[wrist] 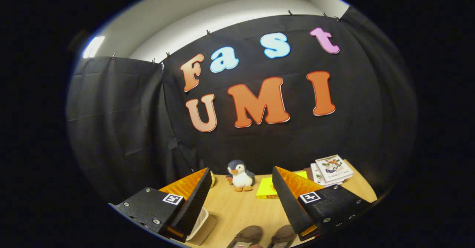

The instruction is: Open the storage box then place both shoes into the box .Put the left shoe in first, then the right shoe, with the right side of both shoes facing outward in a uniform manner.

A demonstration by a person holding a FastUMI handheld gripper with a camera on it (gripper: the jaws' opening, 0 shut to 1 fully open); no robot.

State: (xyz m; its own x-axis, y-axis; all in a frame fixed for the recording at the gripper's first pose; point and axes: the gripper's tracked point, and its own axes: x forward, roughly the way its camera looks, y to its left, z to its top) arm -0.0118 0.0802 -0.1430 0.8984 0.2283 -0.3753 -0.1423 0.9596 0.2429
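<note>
Gripper (242, 199) spread wide above the table (237, 211).
Two shoes (264, 236) lie between its fingers; a box (198, 224) sits beside the left one.

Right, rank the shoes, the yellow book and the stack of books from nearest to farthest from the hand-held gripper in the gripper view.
The hand-held gripper is open, holding nothing.
1. Shoes: between the fingers, closest in.
2. Yellow book: ahead, beside the right finger and the toy penguin.
3. Stack of books: beyond the right finger, by the wall.
</note>
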